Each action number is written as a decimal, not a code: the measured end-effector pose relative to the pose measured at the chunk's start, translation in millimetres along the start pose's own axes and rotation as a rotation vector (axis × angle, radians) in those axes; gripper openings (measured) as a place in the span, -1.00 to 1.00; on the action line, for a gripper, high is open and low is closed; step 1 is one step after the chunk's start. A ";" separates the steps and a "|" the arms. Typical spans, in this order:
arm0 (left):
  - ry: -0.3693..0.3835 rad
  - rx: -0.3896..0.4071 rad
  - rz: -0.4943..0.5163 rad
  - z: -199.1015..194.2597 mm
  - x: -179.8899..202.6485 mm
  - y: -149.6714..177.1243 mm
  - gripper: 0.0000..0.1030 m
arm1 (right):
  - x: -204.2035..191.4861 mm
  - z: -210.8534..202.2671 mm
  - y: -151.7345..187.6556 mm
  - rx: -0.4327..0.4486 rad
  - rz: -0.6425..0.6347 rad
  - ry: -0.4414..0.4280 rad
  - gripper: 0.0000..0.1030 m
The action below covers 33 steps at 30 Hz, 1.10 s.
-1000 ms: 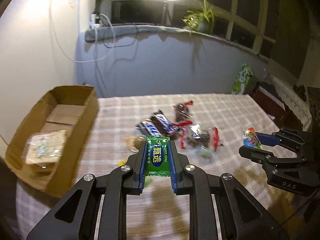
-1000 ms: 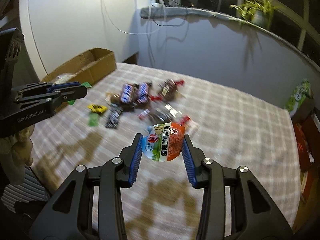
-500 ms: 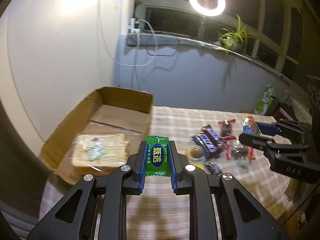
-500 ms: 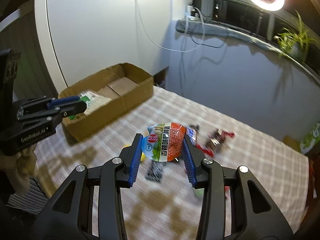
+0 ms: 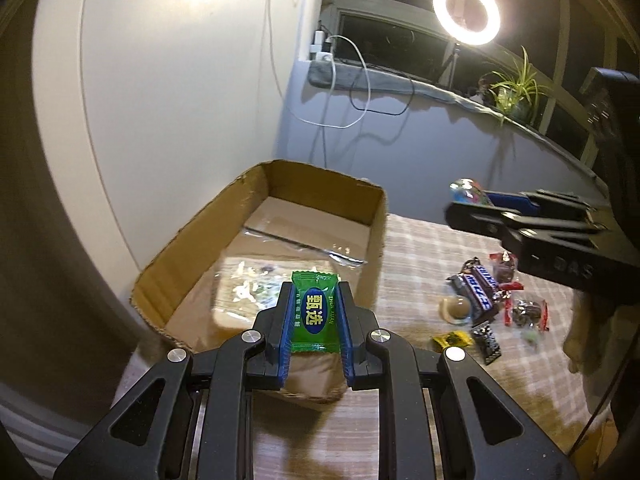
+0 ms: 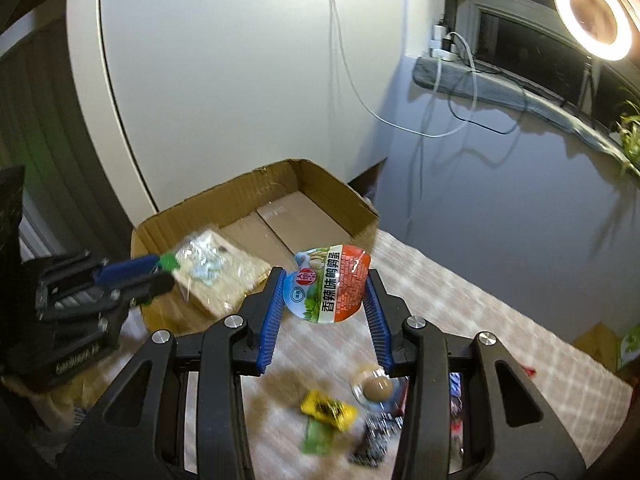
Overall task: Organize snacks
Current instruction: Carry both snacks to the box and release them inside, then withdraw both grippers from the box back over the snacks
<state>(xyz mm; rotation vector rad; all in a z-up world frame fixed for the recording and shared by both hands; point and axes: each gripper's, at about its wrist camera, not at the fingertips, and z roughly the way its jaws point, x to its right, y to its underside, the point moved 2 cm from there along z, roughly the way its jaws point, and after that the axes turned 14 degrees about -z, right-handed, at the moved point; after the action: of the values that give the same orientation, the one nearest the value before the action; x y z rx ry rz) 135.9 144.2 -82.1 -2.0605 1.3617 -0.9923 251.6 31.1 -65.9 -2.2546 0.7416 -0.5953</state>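
Table: one, under a checked cloth; it lies below and ahead of both tongs.
Cardboard box: one, open-topped, on the table's left end, directly ahead of the left tongs and ahead-left of the right tongs.
Box contents: one clear-wrapped flat packet, lying on the box floor just beyond the left tips; one sheet of clear film behind it.
Left tongs: one, closed down to the width of a small sweet, gripping the green candy flat between the blue pads, held above the near edge of the box.
Right tongs: one, part-closed, gripping the egg snack pouch, white and orange with printed characters, held above the cloth just right of the box.
Loose snacks on cloth: right of the left tongs and below the right tongs. Counted in the left view: two dark bars with white lettering, one round brown sweet in a clear wrap, one yellow packet, one small dark packet, at least two red-ended clear-wrapped pieces. The right view also shows one green packet, blurred.
Obstruction: in the left view the right tongs cross above the pile, and the pouch shows only at their tip.
Surroundings: one ring light, one potted plant, one white cable hanging from the sill.
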 end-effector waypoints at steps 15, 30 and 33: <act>-0.016 -0.020 -0.033 17.8 -19.0 -0.9 -0.65 | -30.5 82.1 -28.8 -0.067 -0.051 -0.070 -0.20; -0.027 -0.008 -0.048 15.1 -17.9 -2.7 -0.25 | -38.0 85.0 -34.4 -0.052 -0.072 -0.055 0.38; -0.027 -0.002 -0.052 11.8 -16.7 -3.0 -0.25 | -36.0 78.8 -35.4 -0.040 -0.067 -0.048 0.43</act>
<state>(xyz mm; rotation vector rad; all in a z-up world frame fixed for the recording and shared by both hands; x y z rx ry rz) 142.9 160.8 -92.5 -2.1127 1.3026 -0.9813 283.7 112.2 -100.0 -2.3300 0.6618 -0.5612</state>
